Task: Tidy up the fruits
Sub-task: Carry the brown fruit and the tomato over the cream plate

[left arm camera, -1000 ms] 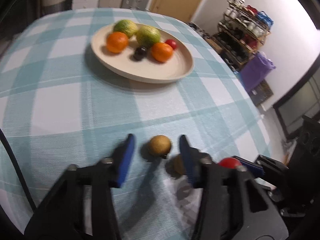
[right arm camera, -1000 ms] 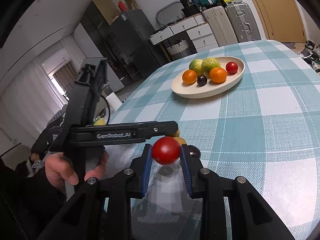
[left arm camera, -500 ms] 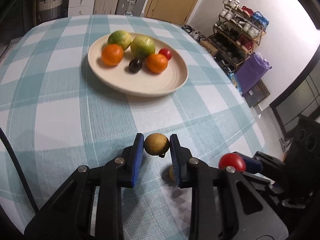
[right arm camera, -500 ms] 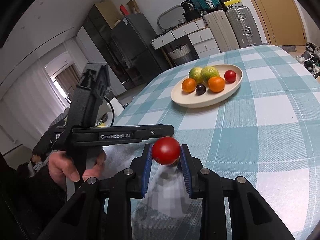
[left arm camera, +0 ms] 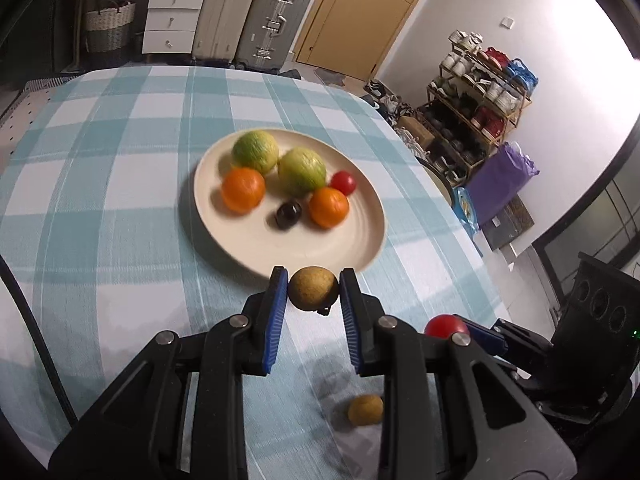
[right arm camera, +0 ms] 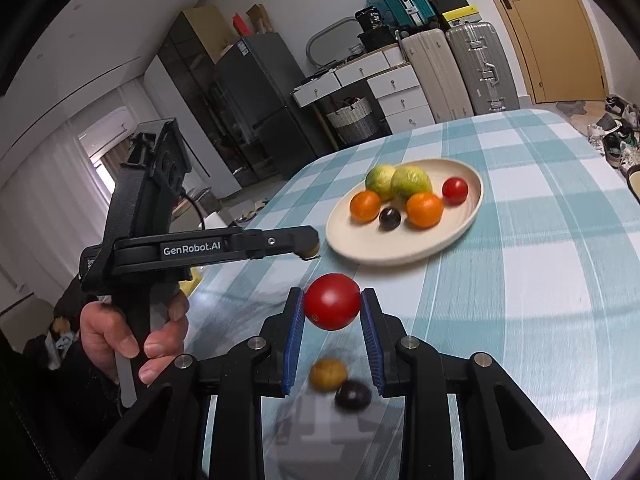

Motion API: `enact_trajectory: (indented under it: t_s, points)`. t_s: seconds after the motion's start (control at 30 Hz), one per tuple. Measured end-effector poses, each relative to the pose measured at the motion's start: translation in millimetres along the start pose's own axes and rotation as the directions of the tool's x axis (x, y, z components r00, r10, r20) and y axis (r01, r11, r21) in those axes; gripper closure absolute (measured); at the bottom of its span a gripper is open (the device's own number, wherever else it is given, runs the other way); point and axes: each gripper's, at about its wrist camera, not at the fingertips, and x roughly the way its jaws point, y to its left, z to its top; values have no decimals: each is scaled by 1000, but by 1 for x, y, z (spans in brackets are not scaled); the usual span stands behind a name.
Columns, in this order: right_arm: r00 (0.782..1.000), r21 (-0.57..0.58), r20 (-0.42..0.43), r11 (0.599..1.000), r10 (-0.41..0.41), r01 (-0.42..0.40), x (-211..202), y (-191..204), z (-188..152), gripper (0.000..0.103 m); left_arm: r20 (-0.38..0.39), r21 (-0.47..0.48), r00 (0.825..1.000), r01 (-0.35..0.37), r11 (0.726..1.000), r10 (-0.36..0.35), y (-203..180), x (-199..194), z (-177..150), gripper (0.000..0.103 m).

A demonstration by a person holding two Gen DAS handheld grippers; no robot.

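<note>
My left gripper (left arm camera: 313, 289) is shut on a small round brown fruit (left arm camera: 312, 288), held above the checked tablecloth just short of the cream plate (left arm camera: 360, 248). My right gripper (right arm camera: 331, 304) is shut on a red tomato (right arm camera: 331, 301), also lifted off the table. The plate (right arm camera: 468, 216) carries two green citrus fruits, two oranges, a dark plum and a small red tomato. Another brown fruit (left arm camera: 365, 410) lies on the cloth below my left fingers. In the right wrist view that brown fruit (right arm camera: 328, 374) and a dark plum (right arm camera: 353, 395) lie under my right fingers.
The left gripper's body (right arm camera: 208, 246) and the hand holding it (right arm camera: 132, 332) fill the left of the right wrist view. The table's right edge (left arm camera: 460, 200) drops to a floor with a shoe rack (left arm camera: 480, 92) and a purple bag (left arm camera: 500, 176). Suitcases (left arm camera: 256, 20) and drawers stand behind.
My left gripper closed on the brown fruit and lifted it toward the plate. My right gripper rose with the red tomato, uncovering the brown fruit and plum beneath.
</note>
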Motion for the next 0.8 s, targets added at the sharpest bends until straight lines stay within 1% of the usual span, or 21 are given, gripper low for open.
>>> enact_trajectory:
  t_s: [0.23, 0.3, 0.37, 0.5, 0.8]
  points:
    - [999, -11, -23, 1000, -27, 27, 30, -6, 32, 75, 1, -30, 1000, 21, 999, -21, 17, 15, 27, 79]
    - [999, -7, -35, 1000, -23, 23, 40, -10, 39, 75, -9, -43, 999, 51, 998, -52, 23, 23, 33, 79]
    - [999, -4, -42, 1000, -16, 16, 51, -12, 46, 75, -22, -59, 998, 60, 996, -61, 28, 32, 38, 79]
    - [998, -1, -61, 1000, -23, 22, 70, -18, 55, 74, -34, -98, 995, 86, 991, -89, 38, 45, 46, 79]
    - [992, 5, -120, 999, -46, 47, 104, -32, 64, 74, -64, -124, 992, 100, 987, -109, 47, 68, 49, 79]
